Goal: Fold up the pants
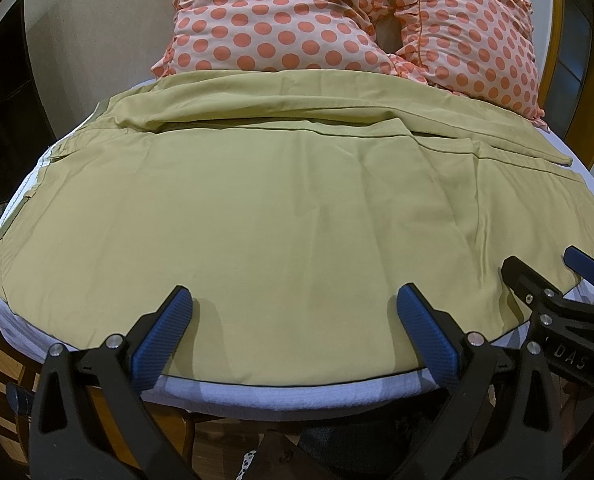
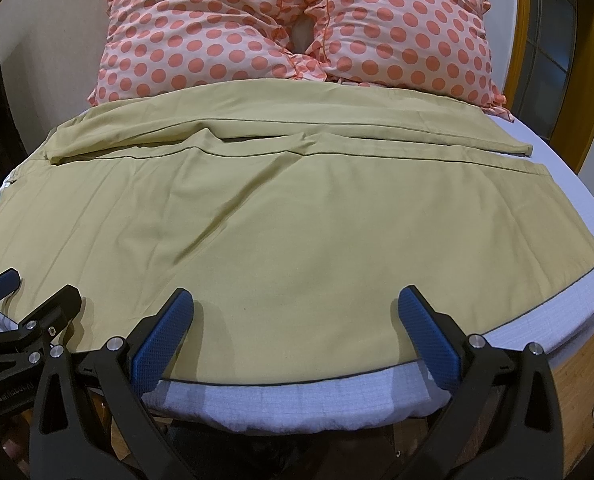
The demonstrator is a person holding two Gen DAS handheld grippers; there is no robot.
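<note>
Olive-yellow pants [image 1: 281,208] lie spread flat across the white bed, also seen in the right wrist view [image 2: 289,232], with one leg folded over near the pillows. My left gripper [image 1: 295,300] is open, its blue pads over the pants' near edge, holding nothing. My right gripper [image 2: 297,300] is open too, over the same near edge further right. The right gripper shows at the right of the left wrist view [image 1: 549,276], and the left gripper at the left of the right wrist view [image 2: 37,284].
Two pink pillows with orange dots [image 1: 337,20] stand at the head of the bed [image 2: 297,12]. The white mattress edge [image 2: 297,400] runs under the grippers. A wooden door frame [image 2: 593,100] is at the right, a dark screen [image 1: 5,92] at the left.
</note>
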